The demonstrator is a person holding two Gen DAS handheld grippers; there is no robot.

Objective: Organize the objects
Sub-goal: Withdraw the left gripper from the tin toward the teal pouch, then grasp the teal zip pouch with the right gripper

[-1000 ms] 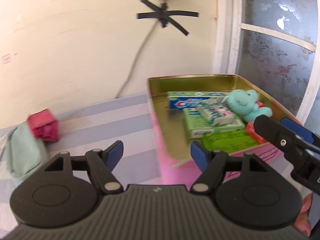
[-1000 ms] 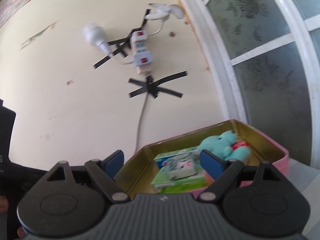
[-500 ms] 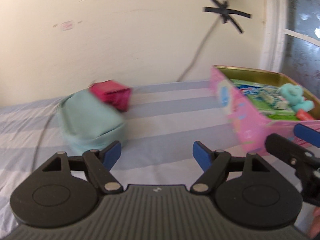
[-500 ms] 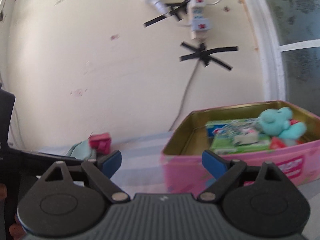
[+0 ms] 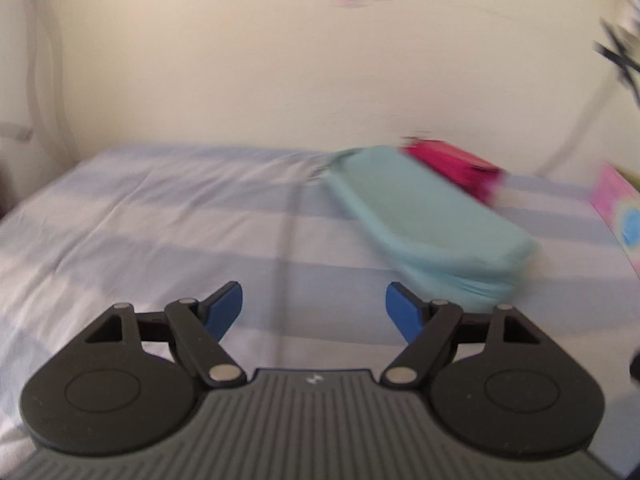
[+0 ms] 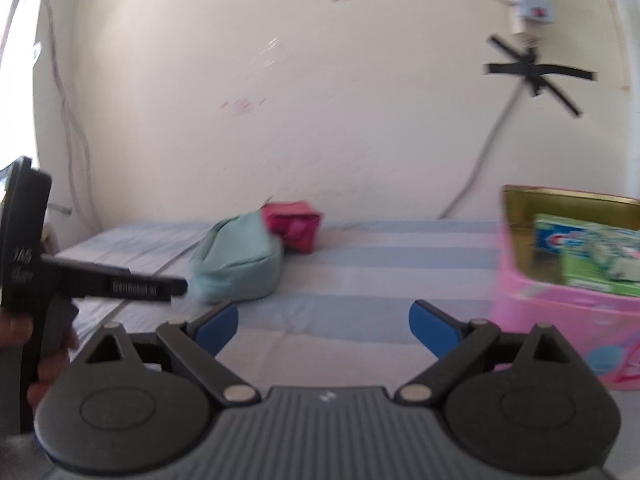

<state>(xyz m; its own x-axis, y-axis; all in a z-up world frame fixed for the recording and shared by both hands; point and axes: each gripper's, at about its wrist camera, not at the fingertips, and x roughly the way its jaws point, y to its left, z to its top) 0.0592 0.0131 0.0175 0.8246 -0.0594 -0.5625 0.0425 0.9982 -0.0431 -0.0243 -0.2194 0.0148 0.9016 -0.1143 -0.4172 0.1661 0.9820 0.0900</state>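
Views swung left, tin (image 6: 520, 292) holding toothpaste box (image 6: 576, 240)

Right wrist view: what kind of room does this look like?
Probably a bedroom at home: a striped bedsheet covers the surface against a cream wall, a power strip is taped up beside a frosted glass door, and a pink tin holds toothpaste boxes.

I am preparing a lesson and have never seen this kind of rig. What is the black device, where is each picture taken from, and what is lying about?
A person holds a hand-gripper in each hand, each with a camera looking along its blue-padded jaws. One view is from the left gripper, the other from the right gripper. Both are empty; the right one's jaws are opening. On the striped sheet lie a teal pouch with a pink packet behind it. The pink tin holds toothpaste boxes.
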